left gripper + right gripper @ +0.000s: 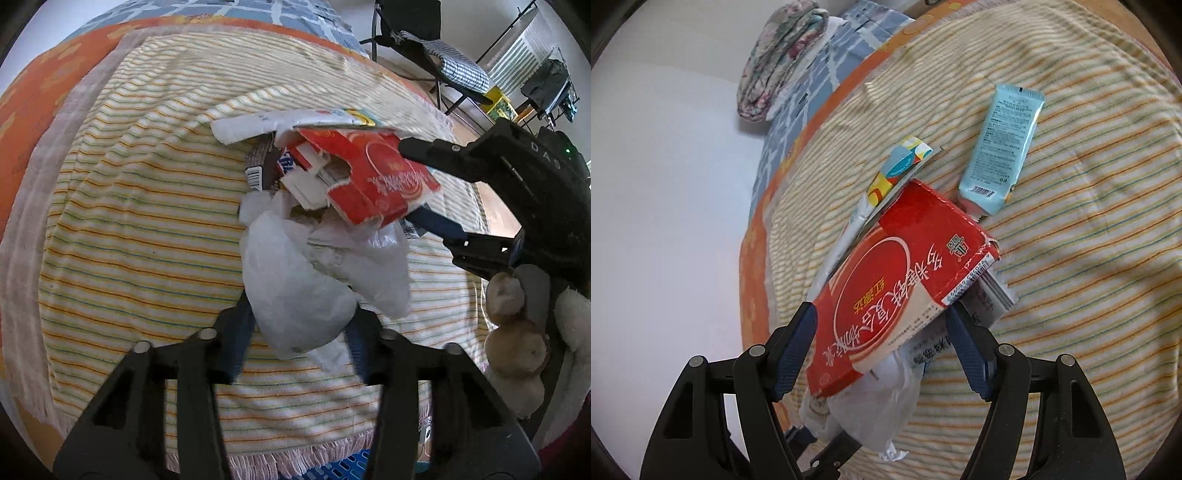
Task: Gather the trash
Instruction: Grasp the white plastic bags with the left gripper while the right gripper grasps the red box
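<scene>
A white plastic bag [295,291] full of trash hangs over a striped blanket [147,229]. My left gripper [299,328] is shut on the bag's lower part. A torn red carton [373,177] sticks out of the bag's mouth, with a white wrapper [280,122] and a barcoded packet [258,166] beside it. My right gripper [417,181] has its jaws on either side of the red carton [897,291] in the right wrist view, where the gripper [882,332] looks closed on it. The bag [871,413] hangs below. A light blue tube [1001,147] lies on the blanket beyond.
The blanket [1071,258] covers a bed with an orange sheet [37,96]. A folded quilt [779,59] lies at the bed's far end. A chair [424,48] and racks stand on the floor at right. A blue crate [332,469] shows below the blanket's fringe.
</scene>
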Motion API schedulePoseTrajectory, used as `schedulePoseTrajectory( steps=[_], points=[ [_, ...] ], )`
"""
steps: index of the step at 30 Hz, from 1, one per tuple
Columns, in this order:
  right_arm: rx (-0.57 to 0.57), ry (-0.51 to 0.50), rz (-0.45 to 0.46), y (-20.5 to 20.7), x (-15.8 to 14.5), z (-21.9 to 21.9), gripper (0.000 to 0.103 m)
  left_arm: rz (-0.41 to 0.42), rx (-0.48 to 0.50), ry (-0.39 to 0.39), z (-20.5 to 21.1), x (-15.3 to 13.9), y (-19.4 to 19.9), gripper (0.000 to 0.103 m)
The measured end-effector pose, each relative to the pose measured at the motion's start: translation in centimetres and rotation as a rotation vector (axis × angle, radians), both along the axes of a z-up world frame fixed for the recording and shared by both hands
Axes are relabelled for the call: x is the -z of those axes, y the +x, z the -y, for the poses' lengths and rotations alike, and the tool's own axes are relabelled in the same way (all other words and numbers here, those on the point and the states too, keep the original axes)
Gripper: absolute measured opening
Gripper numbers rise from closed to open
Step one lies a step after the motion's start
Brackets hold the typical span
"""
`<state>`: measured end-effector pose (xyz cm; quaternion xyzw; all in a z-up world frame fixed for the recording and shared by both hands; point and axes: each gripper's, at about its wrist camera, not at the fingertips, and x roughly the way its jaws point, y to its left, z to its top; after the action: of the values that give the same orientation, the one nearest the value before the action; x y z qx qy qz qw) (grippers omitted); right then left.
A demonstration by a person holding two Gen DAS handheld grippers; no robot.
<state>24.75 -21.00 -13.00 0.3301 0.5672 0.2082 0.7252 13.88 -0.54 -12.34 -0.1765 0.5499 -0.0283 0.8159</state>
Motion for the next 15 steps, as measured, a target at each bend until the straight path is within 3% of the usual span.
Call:
schedulePoseTrajectory(
  steps=[3, 8, 15],
  points=[
    [0.023, 0.043, -0.011, 0.3, 0.4, 0.2, 0.062, 0.006, -0.004, 0.004, -0.1, 0.1, 0.2, 0.041],
    [0.021, 0.079, -0.009, 0.3, 0.3, -0.1, 0.037, 0.018, 0.010, 0.027, 0.2, 0.0, 0.3, 0.037],
    [-0.005, 0.064, 0.017, 0.7, -0.4, -1.0, 0.040, 0.026, 0.006, 0.034, 0.3, -0.2, 0.2, 0.034]
  ],
)
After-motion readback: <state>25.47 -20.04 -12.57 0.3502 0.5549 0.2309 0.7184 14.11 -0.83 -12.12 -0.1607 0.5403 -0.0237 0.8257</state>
